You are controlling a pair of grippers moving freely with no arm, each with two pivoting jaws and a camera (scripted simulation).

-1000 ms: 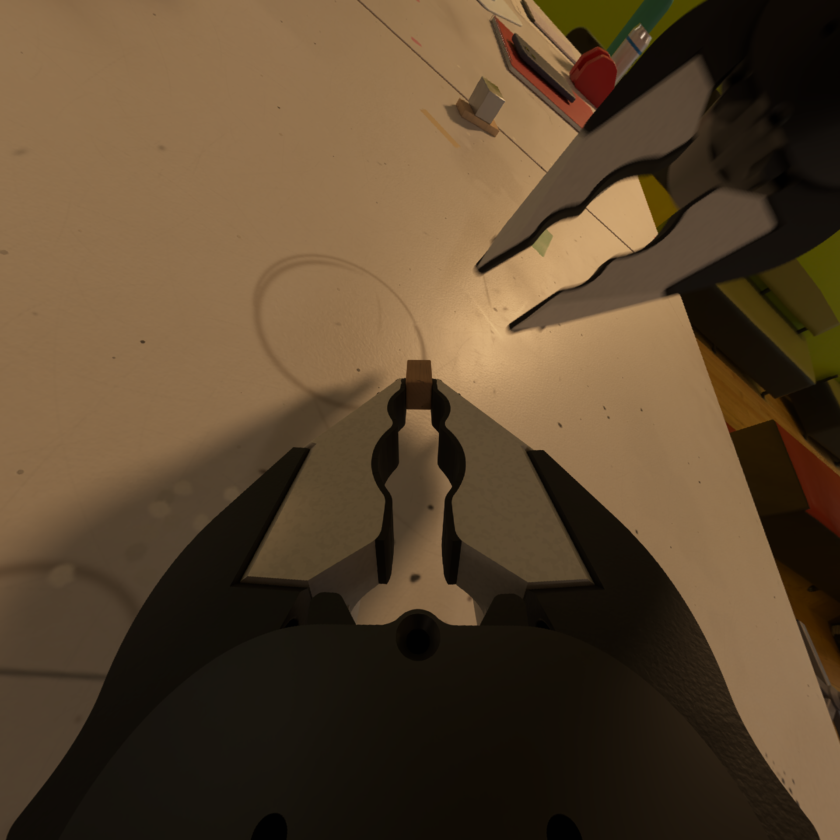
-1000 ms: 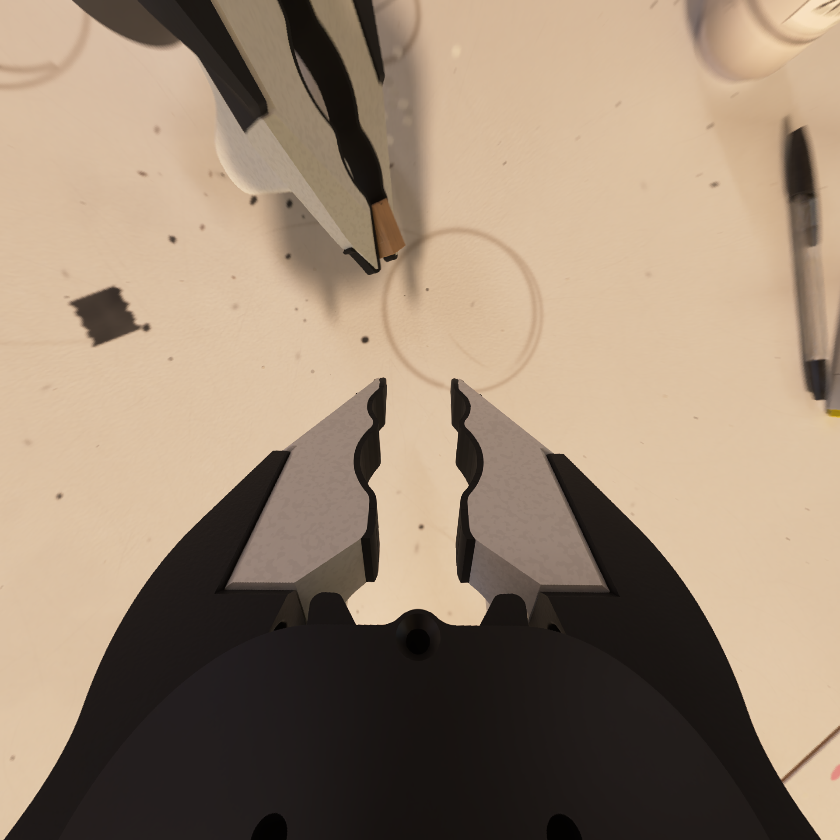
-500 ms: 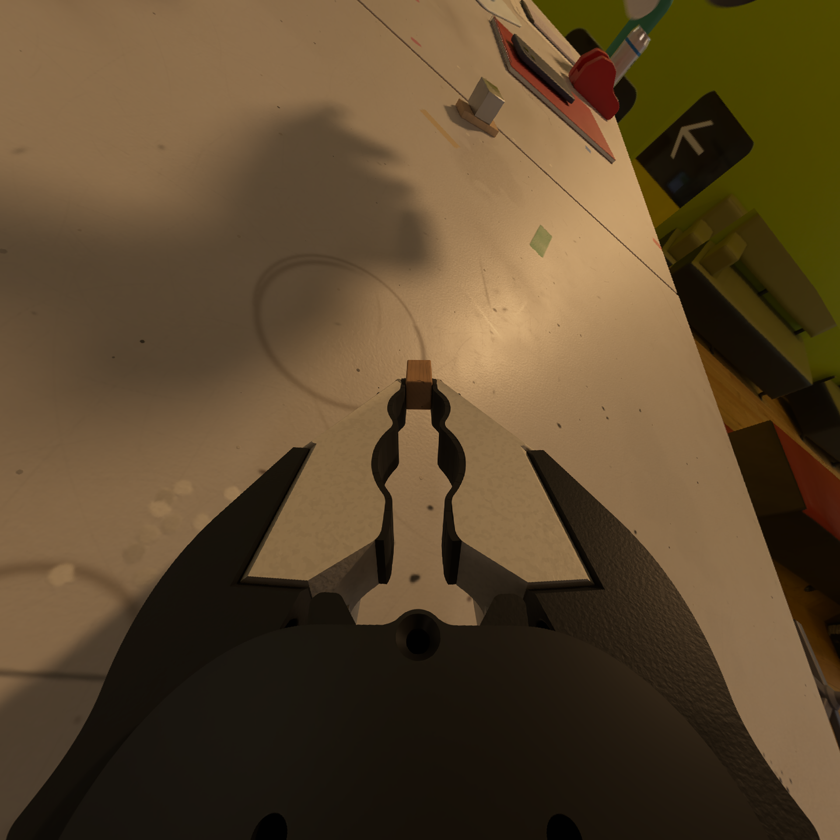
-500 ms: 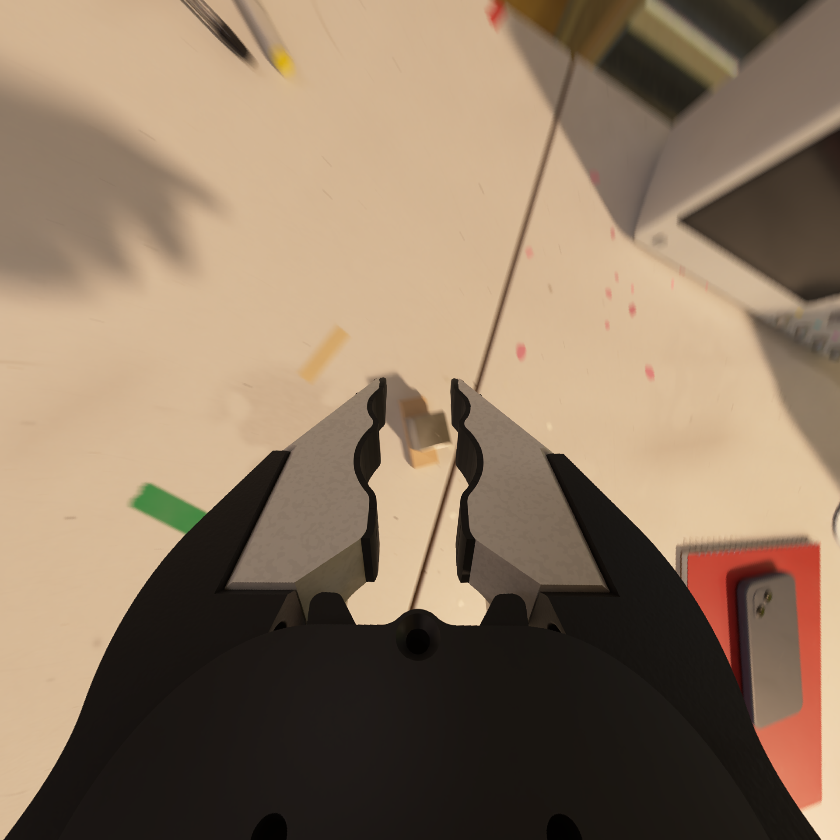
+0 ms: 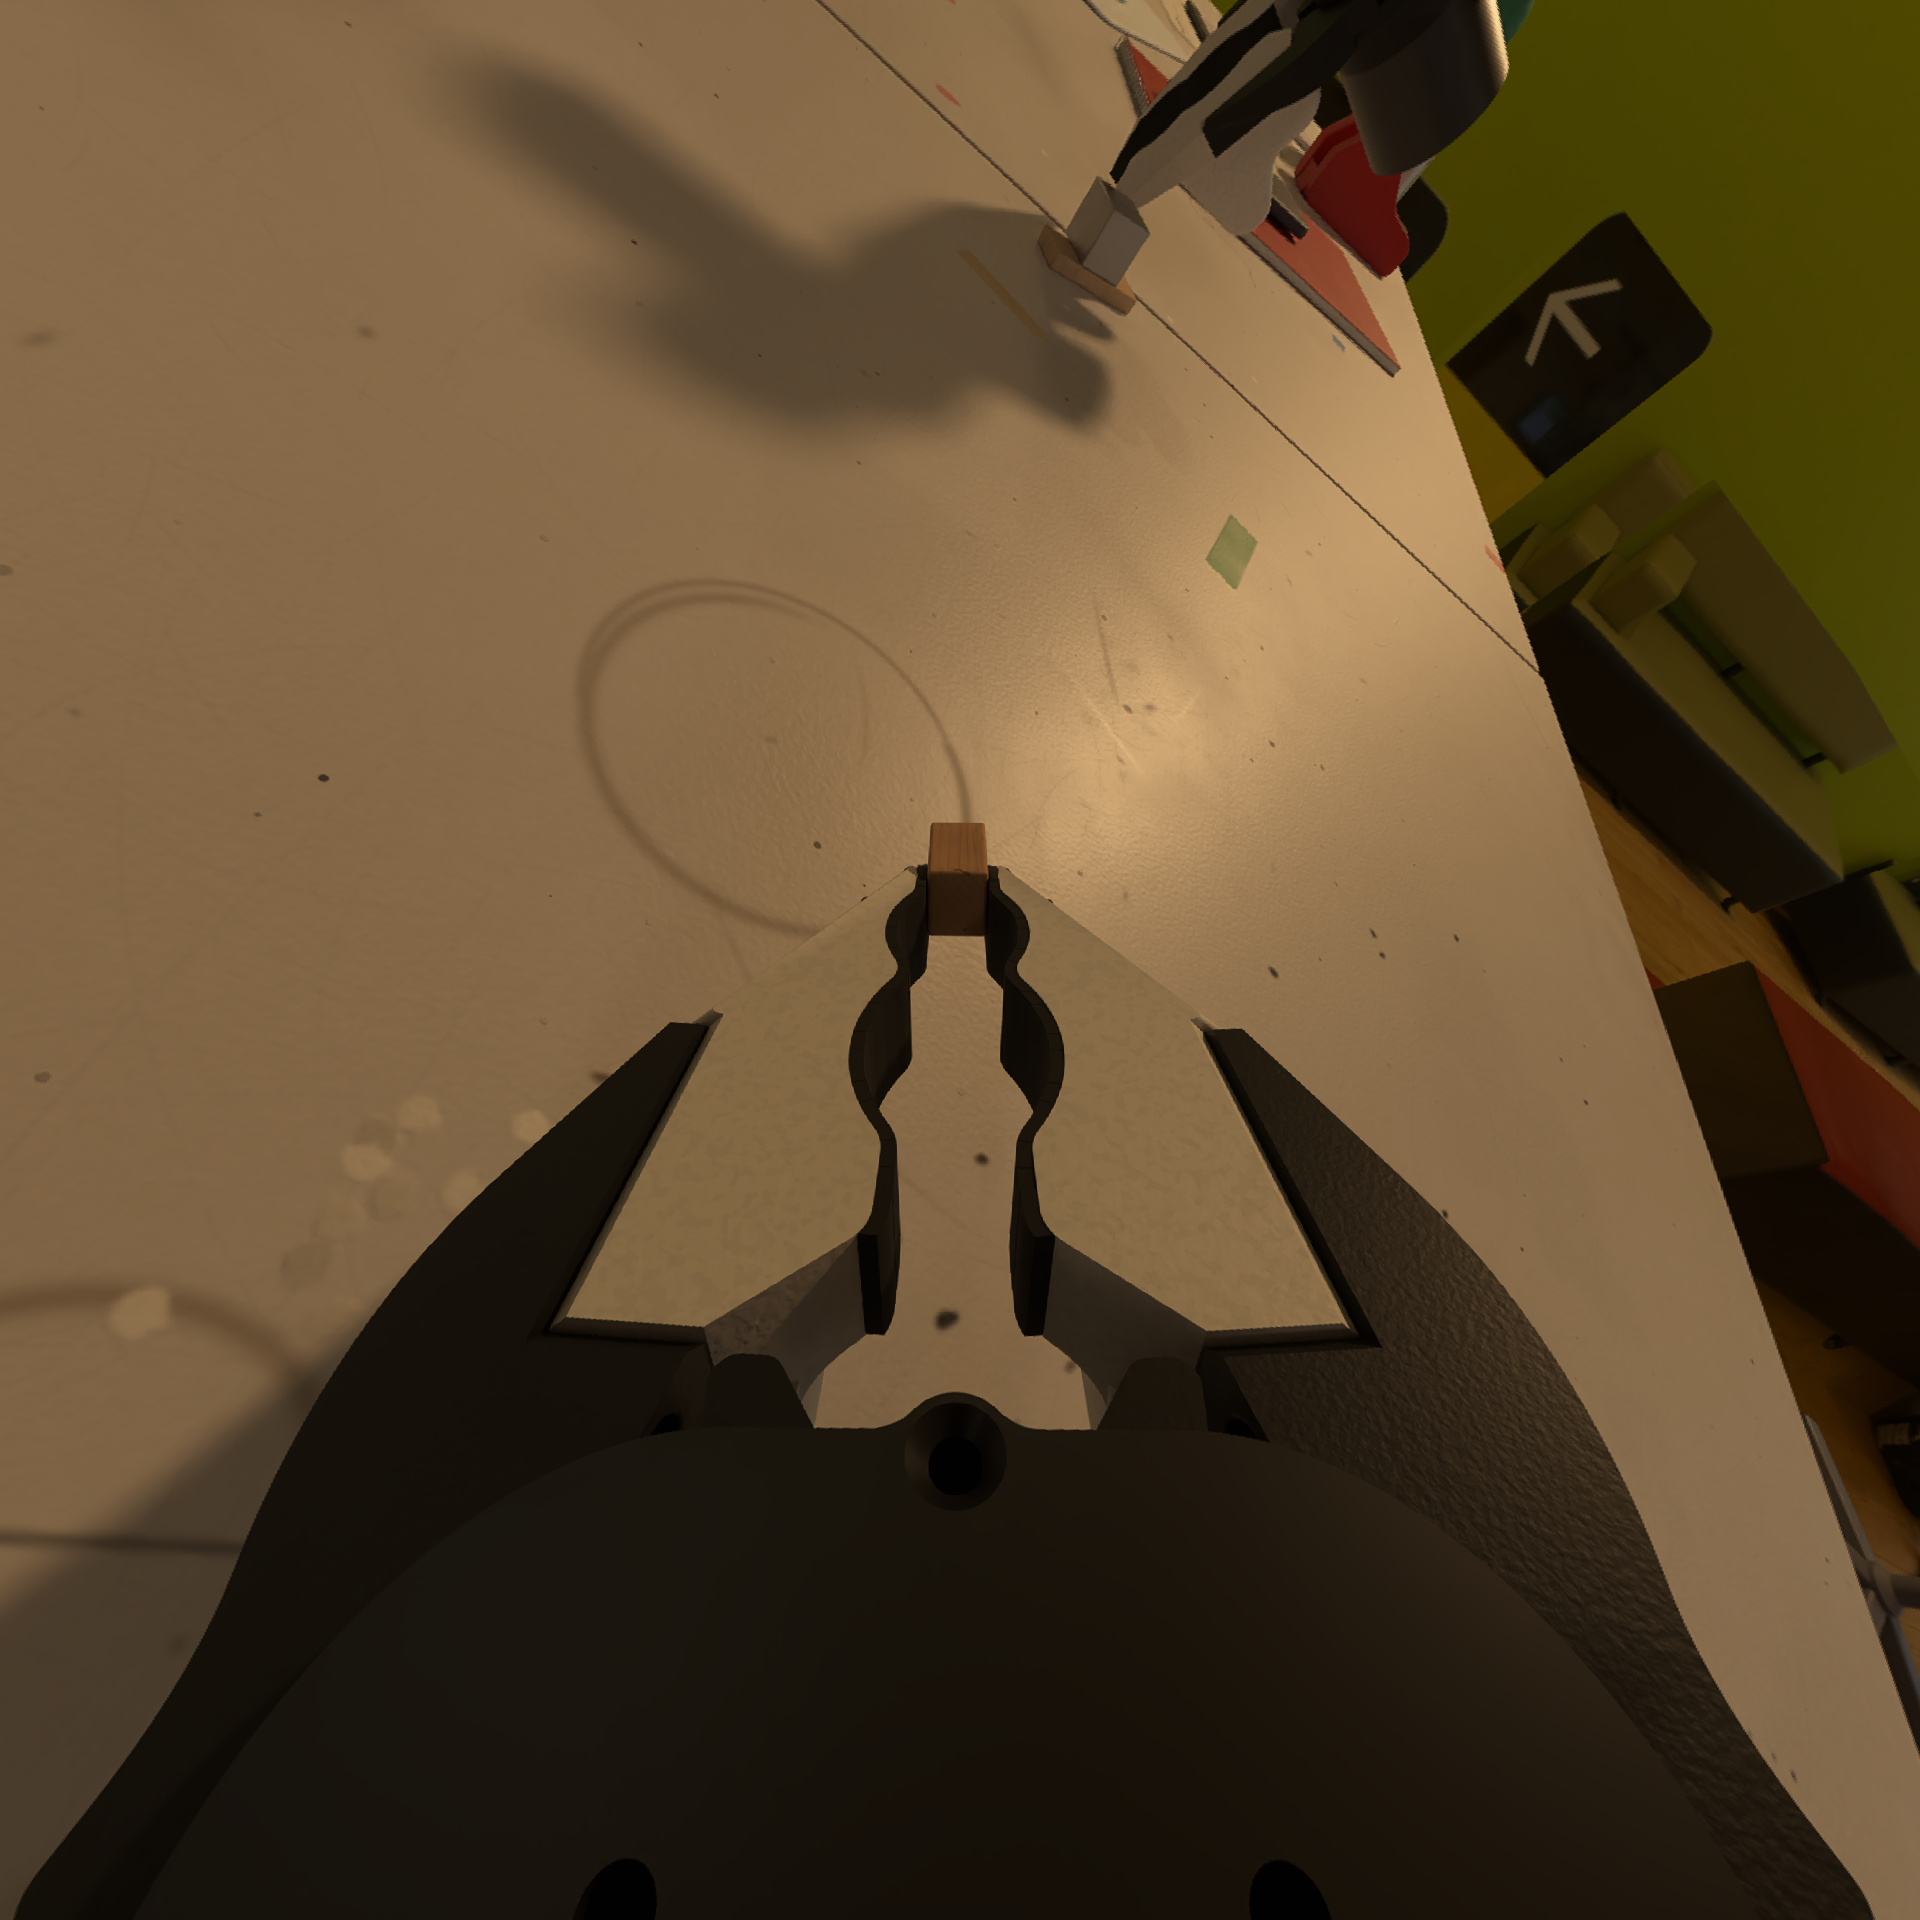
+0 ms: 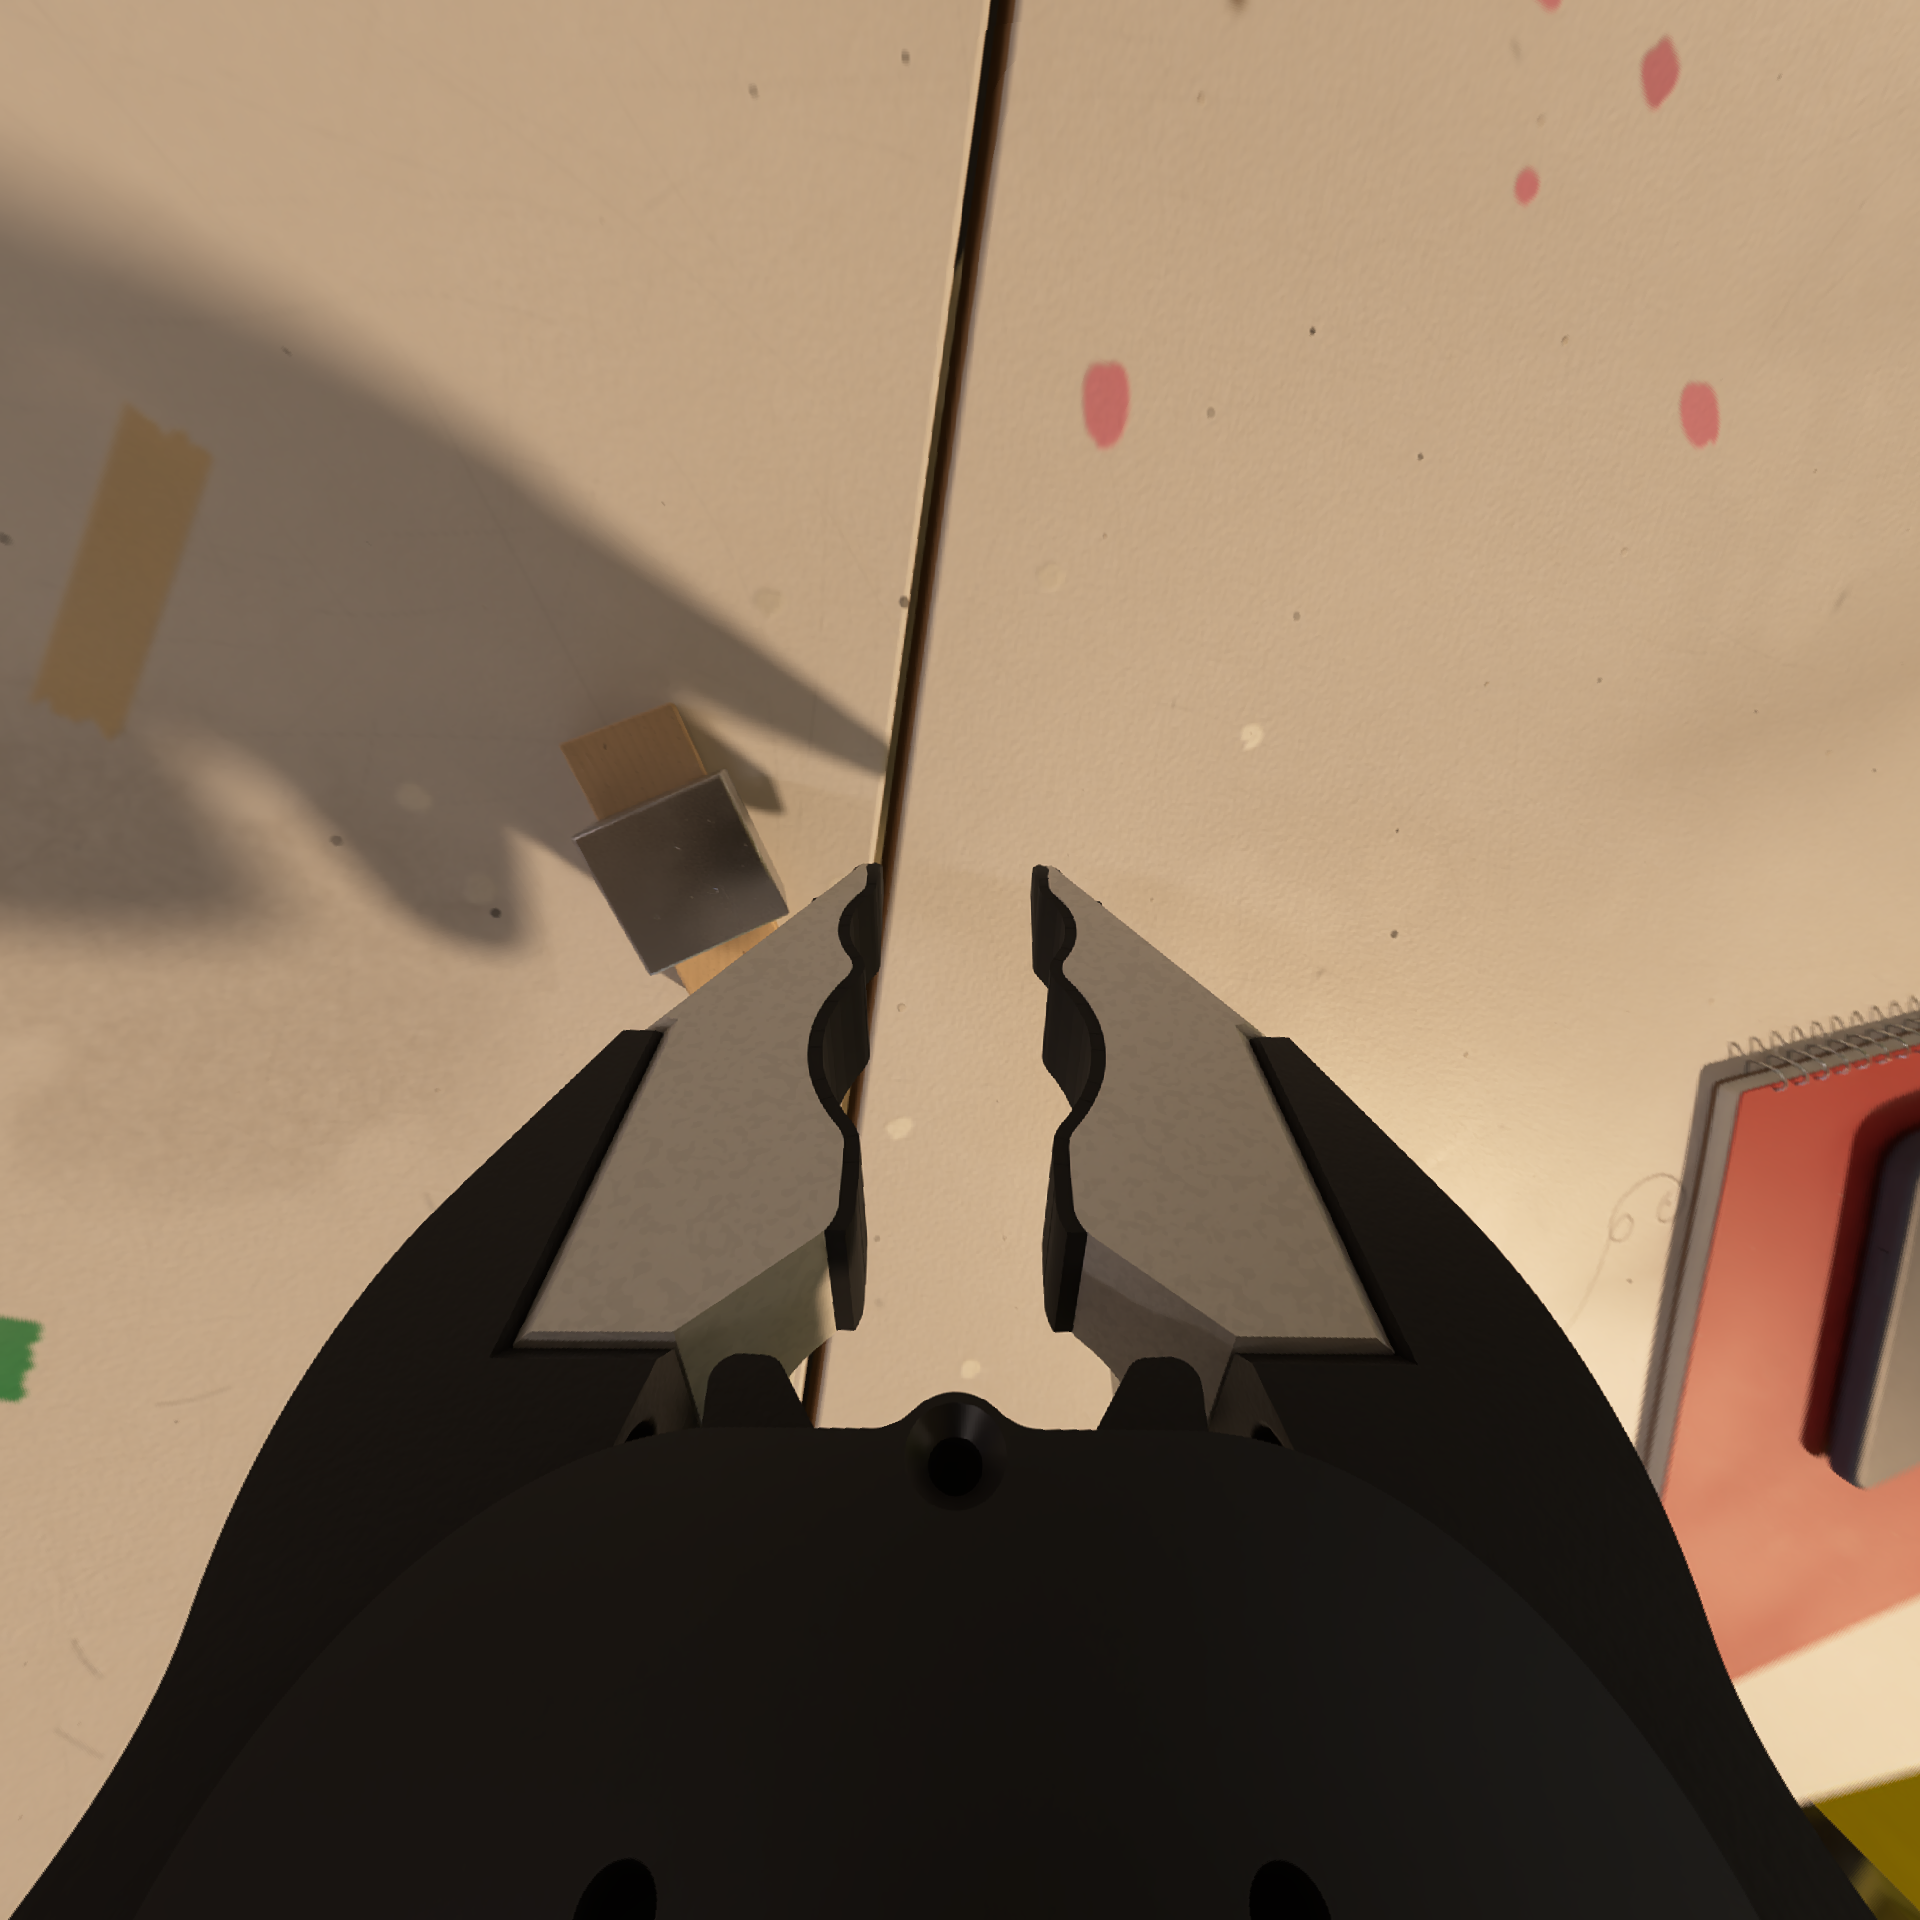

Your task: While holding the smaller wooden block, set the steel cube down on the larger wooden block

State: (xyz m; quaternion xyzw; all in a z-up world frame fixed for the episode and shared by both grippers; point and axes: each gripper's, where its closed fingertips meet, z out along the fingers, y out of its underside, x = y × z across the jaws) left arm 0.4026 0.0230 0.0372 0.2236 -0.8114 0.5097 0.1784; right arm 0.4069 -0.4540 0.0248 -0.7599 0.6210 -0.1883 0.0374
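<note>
The smaller wooden block (image 5: 957, 879) is being clamped at the very tips of the left gripper (image 5: 957, 883) and held above the pale table (image 5: 416, 520), just past the rim of a faint ring stain (image 5: 769, 758). The steel cube (image 6: 681, 871) is being carried by the larger wooden block (image 6: 634, 753) — it is resting on top of it, slightly askew, with wood showing at both ends. This stack is being taken as the landmark: a dark seam (image 6: 935, 468) is running just right of it, a strip of tan tape (image 6: 123, 569) is lying to its left, and a red notebook (image 6: 1787, 1299) is placed well to its right. The right gripper (image 6: 956, 894) is being kept spread and empty — its left finger is seen just beside the cube's lower corner.
</note>
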